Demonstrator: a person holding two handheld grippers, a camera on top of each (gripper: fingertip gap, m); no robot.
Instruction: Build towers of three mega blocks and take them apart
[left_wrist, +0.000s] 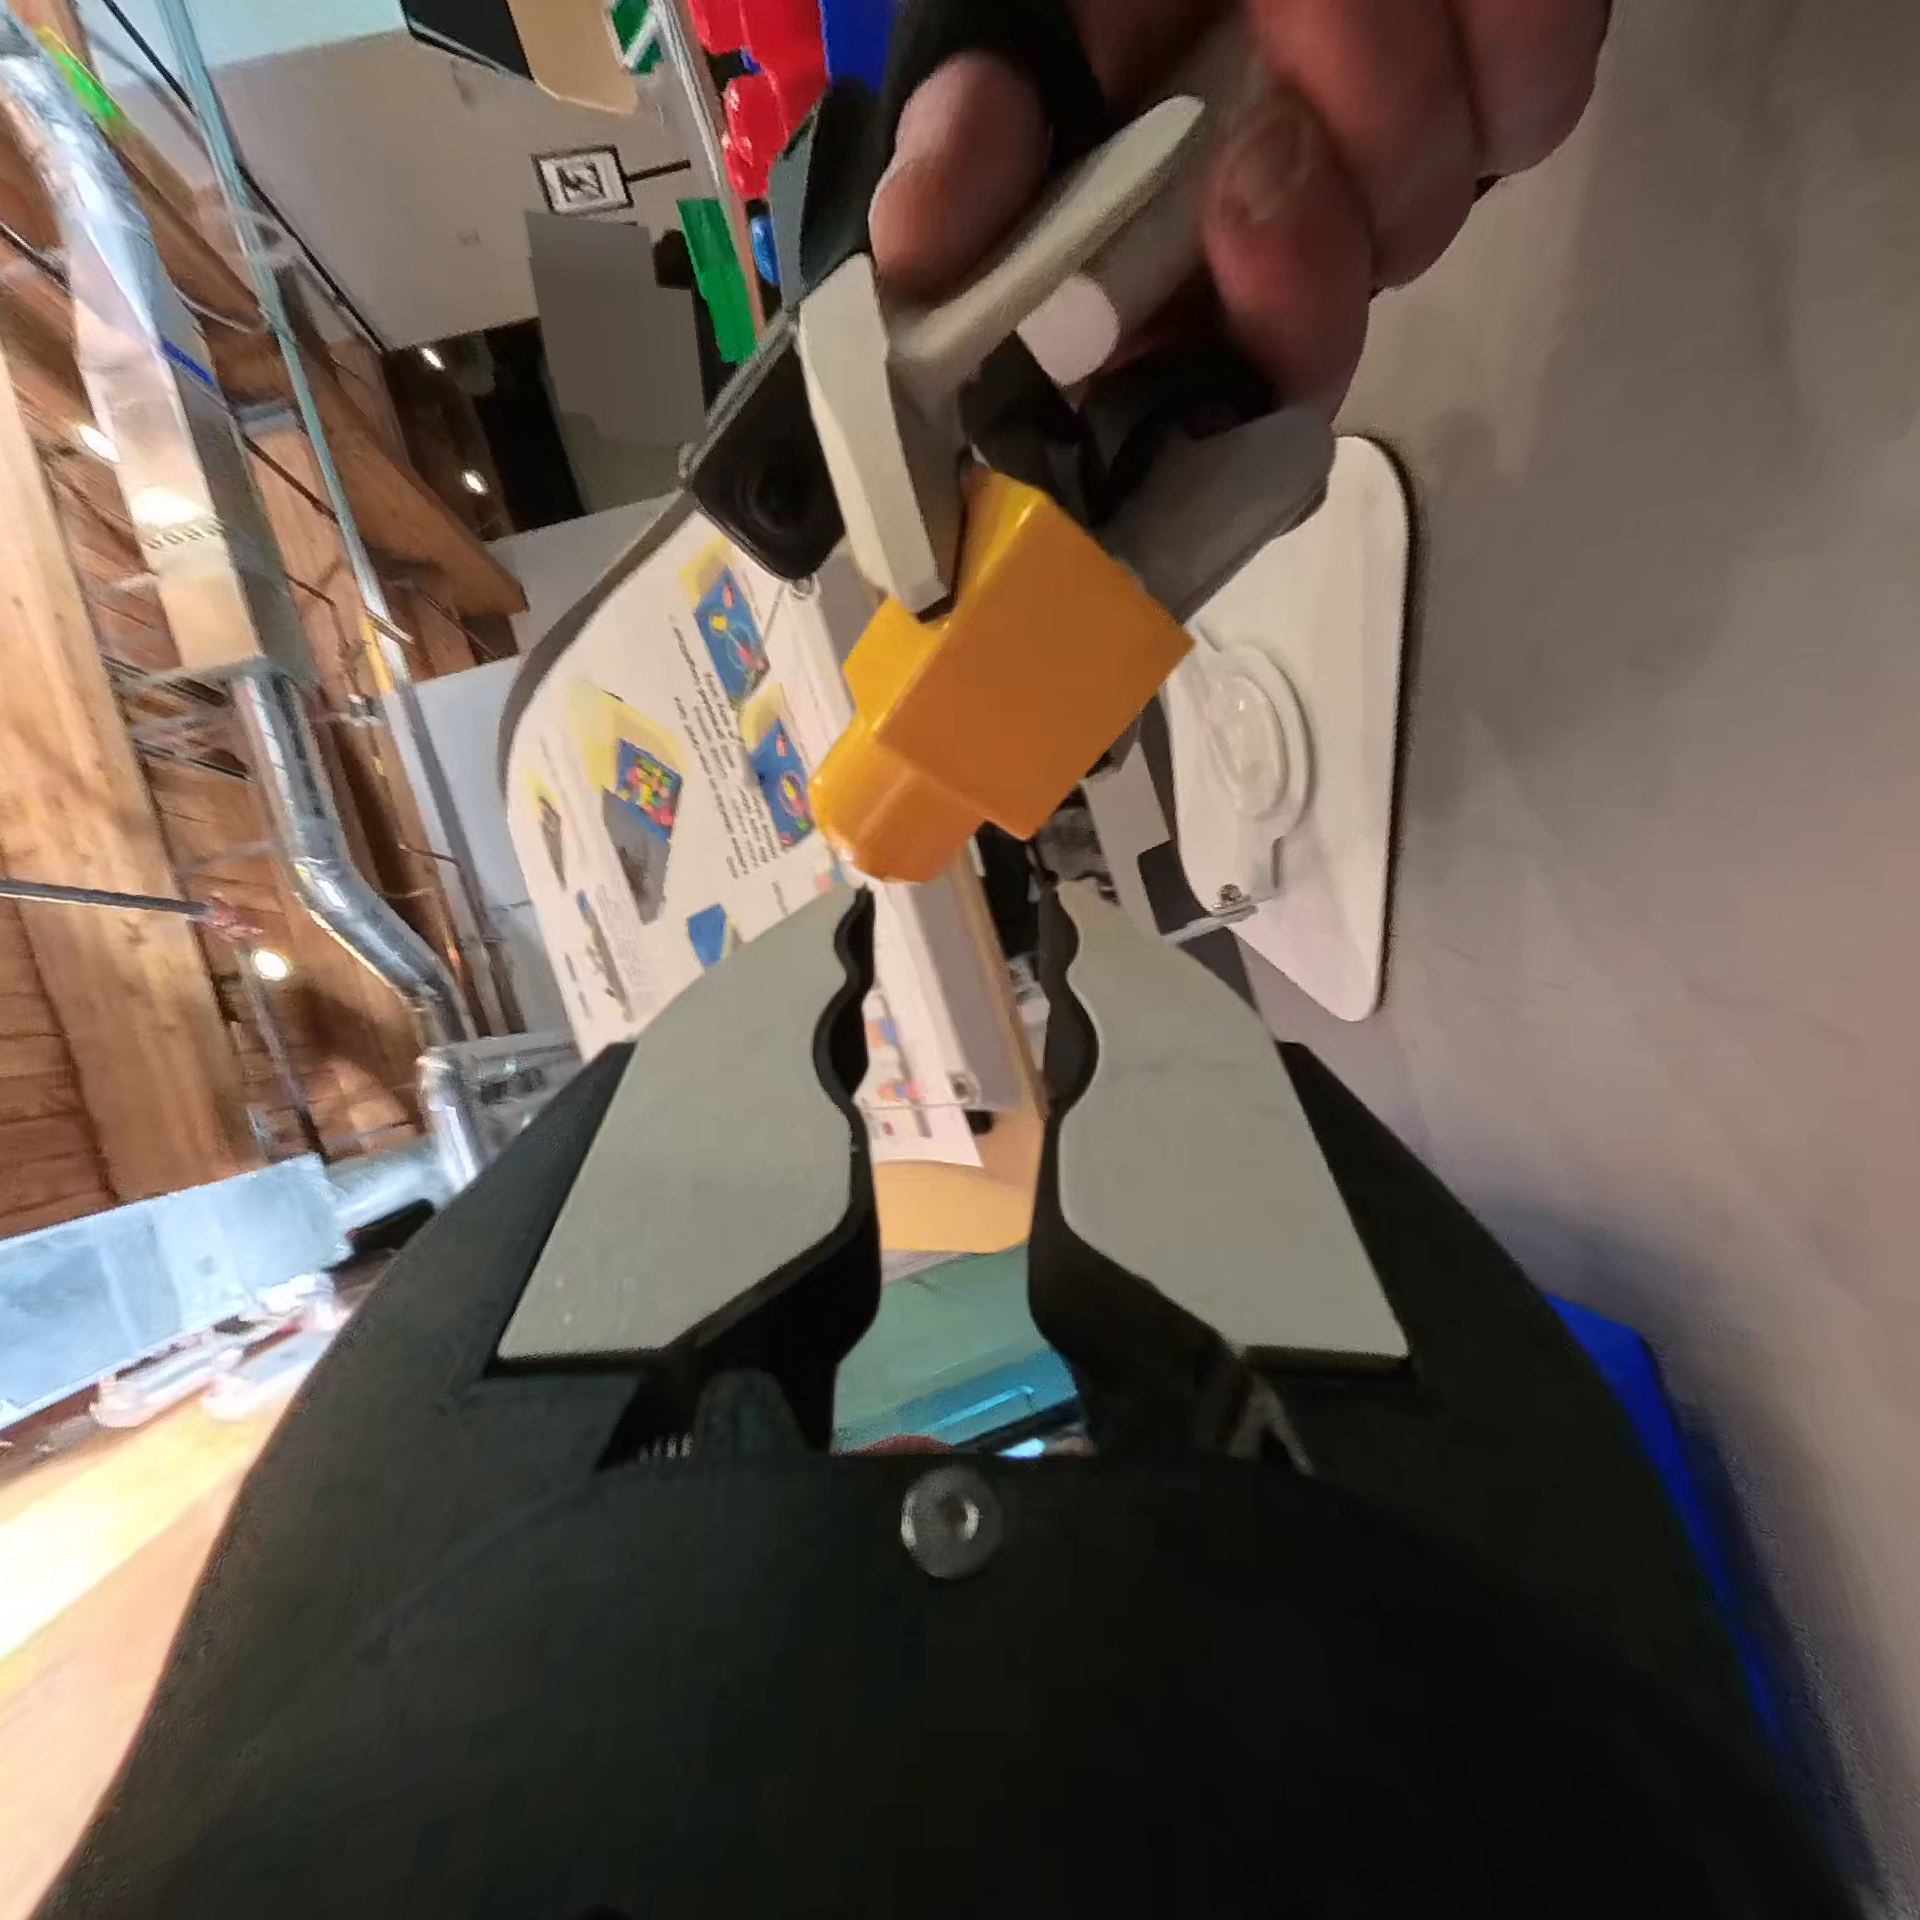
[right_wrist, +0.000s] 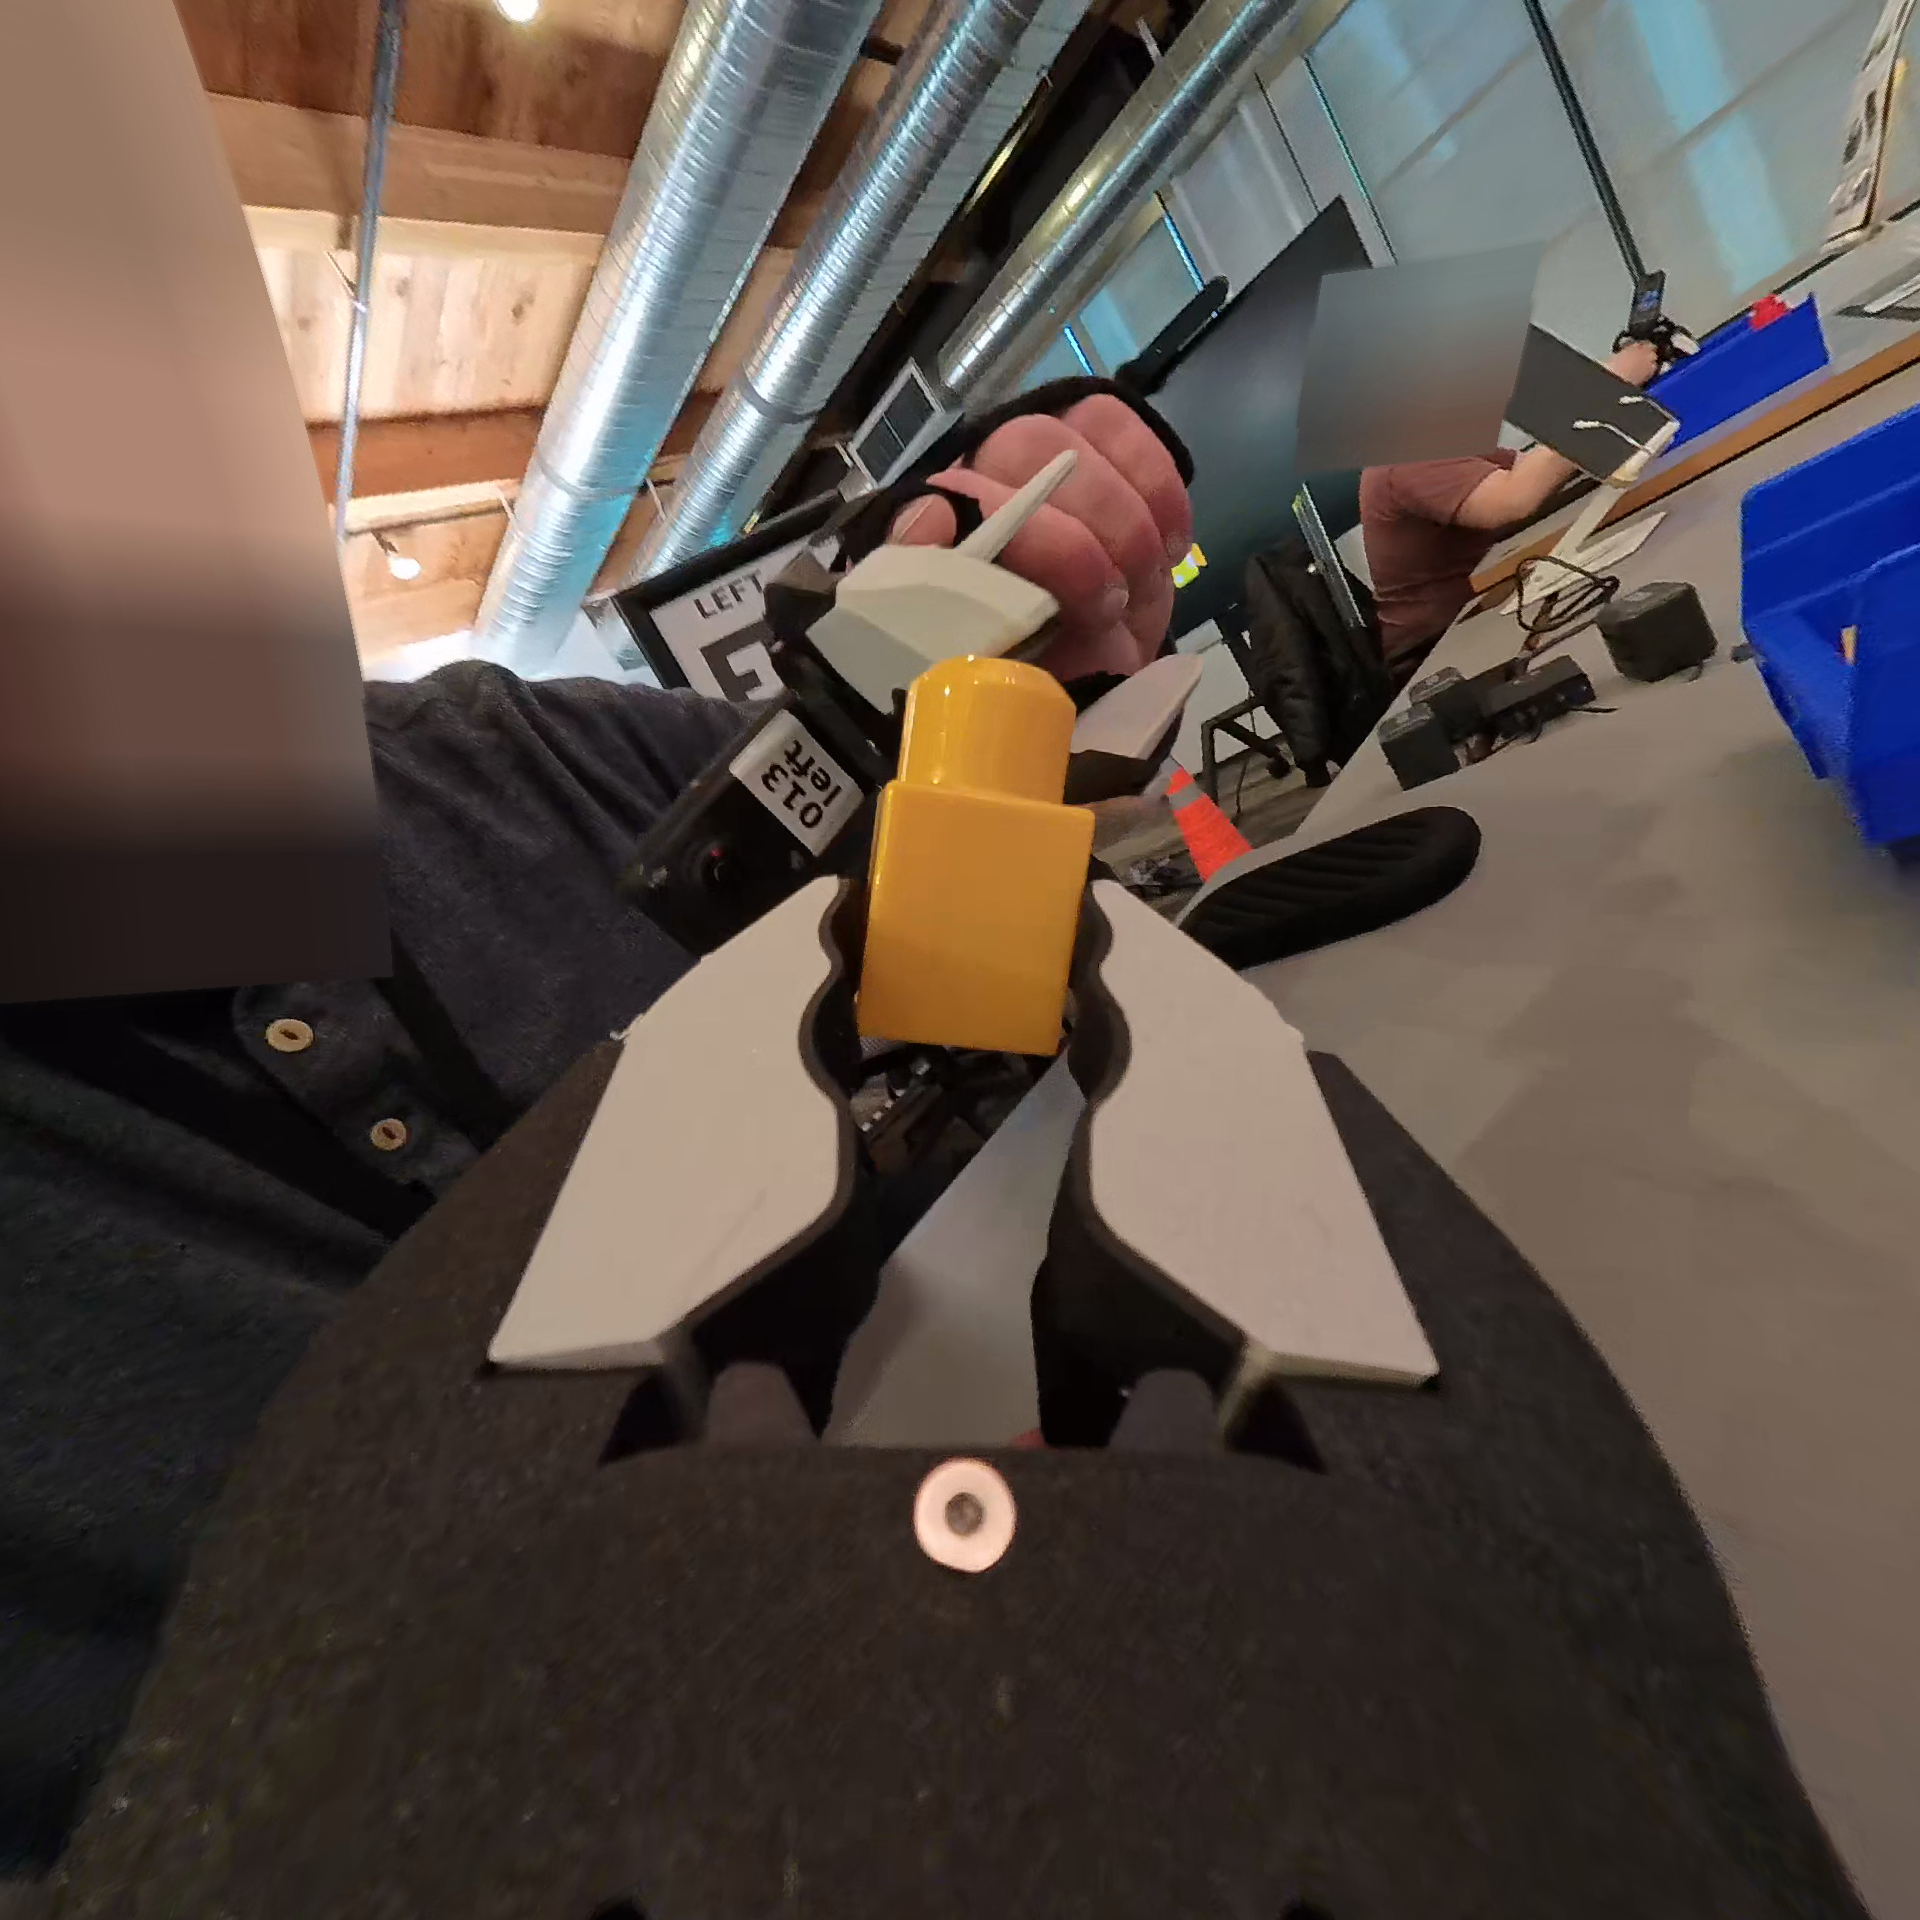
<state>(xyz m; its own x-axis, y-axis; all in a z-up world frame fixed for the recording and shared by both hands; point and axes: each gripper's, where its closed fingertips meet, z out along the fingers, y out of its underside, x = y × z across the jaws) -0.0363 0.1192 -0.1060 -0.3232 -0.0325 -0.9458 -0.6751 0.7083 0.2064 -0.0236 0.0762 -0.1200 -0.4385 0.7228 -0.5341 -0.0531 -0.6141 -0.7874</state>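
My right gripper is shut on a yellow mega block with one round stud, held in the air with the stud pointing away from me. In the left wrist view the same block sits between the right gripper's grey fingers, stud aimed at my left gripper. The left gripper is open and empty, its tips just short of the stud. In the right wrist view a hand holds the left gripper, whose fingers show just beyond the block.
A grey table runs to the right with a blue bin and black chargers on it. A person in a dark shirt is close on the left. A white plate with a clear suction cup lies on the grey surface.
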